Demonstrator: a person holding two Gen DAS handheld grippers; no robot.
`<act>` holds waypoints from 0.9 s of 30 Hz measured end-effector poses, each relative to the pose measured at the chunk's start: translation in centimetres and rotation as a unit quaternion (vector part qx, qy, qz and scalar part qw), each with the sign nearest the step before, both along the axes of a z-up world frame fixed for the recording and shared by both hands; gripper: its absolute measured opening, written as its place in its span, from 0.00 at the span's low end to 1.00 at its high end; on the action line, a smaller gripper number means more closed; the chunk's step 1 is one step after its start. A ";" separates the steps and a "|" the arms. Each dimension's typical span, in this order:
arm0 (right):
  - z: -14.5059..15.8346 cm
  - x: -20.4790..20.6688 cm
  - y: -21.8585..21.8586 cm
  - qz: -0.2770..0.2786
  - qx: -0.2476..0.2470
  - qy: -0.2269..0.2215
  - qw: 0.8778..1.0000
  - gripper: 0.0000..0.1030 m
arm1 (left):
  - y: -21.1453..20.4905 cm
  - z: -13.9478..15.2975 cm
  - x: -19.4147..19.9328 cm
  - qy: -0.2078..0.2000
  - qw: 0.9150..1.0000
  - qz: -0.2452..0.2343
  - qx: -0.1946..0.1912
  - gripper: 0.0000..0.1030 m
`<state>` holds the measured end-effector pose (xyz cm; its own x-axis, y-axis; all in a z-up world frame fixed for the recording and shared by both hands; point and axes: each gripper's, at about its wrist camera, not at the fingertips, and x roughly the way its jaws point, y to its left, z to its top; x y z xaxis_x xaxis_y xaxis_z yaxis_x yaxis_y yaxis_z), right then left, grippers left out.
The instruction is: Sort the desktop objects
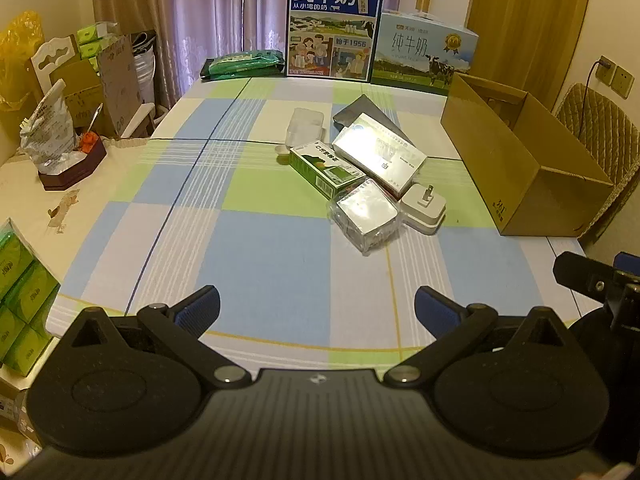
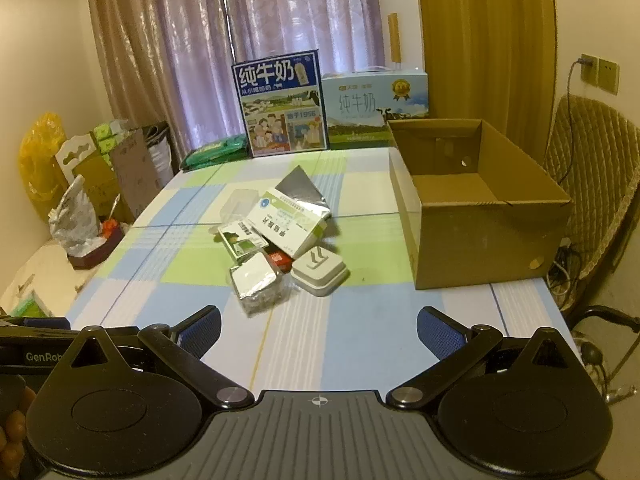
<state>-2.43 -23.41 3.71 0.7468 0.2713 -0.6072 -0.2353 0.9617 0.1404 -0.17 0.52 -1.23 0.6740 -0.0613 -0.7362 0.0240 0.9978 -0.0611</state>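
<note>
Both tools, left tool [image 1: 316, 312] and right tool [image 2: 319, 330], hover spread wide and empty over the near table [image 1: 256, 264] edge. Beside the cardboard box [image 2: 480, 240], on its left, sits the pile: wrapped packet [image 2: 256, 280], white adapter [image 2: 319, 274], green carton [image 1: 326, 172], medicine box [image 2: 286, 222]. Pulling one overlapping piece could drag its neighbours; the packet's slick film may slip.
</note>
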 end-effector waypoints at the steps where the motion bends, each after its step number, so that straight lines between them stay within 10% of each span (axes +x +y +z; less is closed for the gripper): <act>1: -0.1 0.1 0.0 0.001 0.000 0.002 1.000 0.98 | 0.0 0.0 0.0 0.000 1.000 0.000 0.000 0.99; 27: -0.9 0.5 0.0 0.006 -0.003 0.019 1.000 0.98 | -0.1 -0.3 0.1 0.005 1.000 -0.007 -0.009 0.99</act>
<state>-1.91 -23.38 2.83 0.7194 0.2769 -0.6370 -0.2415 0.9596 0.1445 -0.03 0.45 -1.49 0.6660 -0.0834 -0.7413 0.0368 0.9962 -0.0790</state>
